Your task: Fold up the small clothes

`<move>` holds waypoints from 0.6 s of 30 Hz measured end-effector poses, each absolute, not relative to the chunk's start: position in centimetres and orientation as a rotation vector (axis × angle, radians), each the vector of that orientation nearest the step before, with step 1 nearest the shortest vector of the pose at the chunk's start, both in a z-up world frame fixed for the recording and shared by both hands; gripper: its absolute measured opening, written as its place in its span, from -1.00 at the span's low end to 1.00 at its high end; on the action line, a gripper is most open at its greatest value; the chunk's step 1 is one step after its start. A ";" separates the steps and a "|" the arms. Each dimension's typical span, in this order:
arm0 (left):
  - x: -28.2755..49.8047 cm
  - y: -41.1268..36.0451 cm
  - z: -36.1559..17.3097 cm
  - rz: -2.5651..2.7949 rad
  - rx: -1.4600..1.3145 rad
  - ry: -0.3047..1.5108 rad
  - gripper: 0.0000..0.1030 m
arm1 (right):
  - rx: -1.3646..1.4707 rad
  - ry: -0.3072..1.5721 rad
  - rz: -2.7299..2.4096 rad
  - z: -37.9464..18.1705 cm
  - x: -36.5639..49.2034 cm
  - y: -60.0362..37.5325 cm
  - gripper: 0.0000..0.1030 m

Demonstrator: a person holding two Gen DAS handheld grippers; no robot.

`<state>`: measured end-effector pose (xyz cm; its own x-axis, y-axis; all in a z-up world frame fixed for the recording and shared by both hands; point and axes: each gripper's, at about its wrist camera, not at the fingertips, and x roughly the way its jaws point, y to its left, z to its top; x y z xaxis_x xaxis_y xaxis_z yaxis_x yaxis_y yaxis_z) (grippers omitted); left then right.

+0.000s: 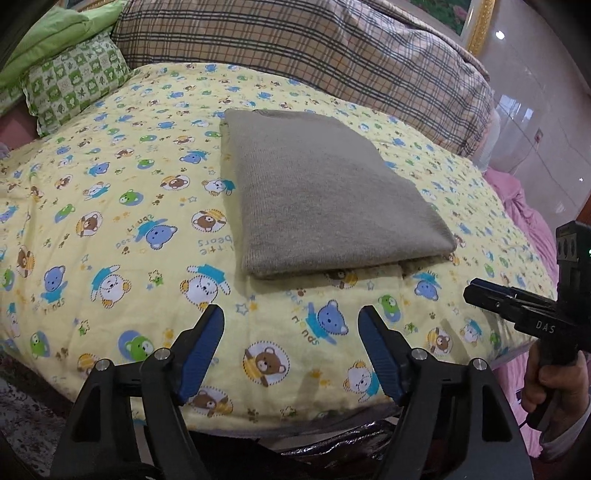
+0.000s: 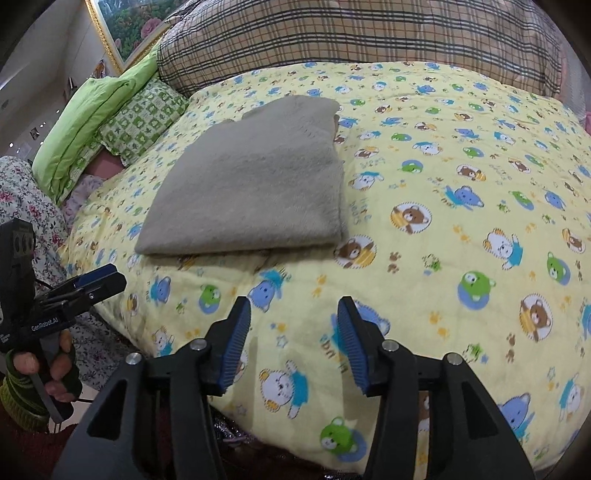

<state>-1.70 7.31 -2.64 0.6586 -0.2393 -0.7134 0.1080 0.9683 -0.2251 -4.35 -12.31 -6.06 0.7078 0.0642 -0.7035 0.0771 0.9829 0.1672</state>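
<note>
The left tongs are wide open, with nothing between the two blue pads. They hang over the near edge of the yellow bear blanket and touch nothing. The right tongs are wide open too, and they hold nothing. Their blue pads also hang over the near part of the blanket. From the left camera, the right tongs show at the far right side, with a hand around the handle. From the right camera, the left tongs show at the far left side, with the other hand on the handle. The gray sweater lies flat on the blanket, in front of both tongs and apart from them. It is folded into a neat block, with a thick folded edge on the near side. Behind the blanket sits a big plaid cover. On the left lie a green checked pillow and a plain green pillow. A picture in a gold frame hangs on the wall.
</note>
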 end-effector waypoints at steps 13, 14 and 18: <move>-2.2 8.1 -1.6 -0.080 -0.121 0.809 0.63 | 0.192 0.761 -0.014 -5.6 -4.9 -11.9 0.54; -2.0 8.2 -1.5 -0.073 -0.121 0.811 0.64 | 0.185 0.757 -0.016 -5.4 -4.8 -12.0 0.55; -0.5 8.1 -1.2 -0.016 -0.094 0.828 0.67 | 0.163 0.748 -0.003 -4.8 -3.8 -11.9 0.61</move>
<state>-0.51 8.11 -1.19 0.6765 -0.0507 -0.7347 -0.0229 0.9957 -0.0899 -3.75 -11.88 -4.75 0.7335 0.0551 -0.6775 0.0609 0.9874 0.1463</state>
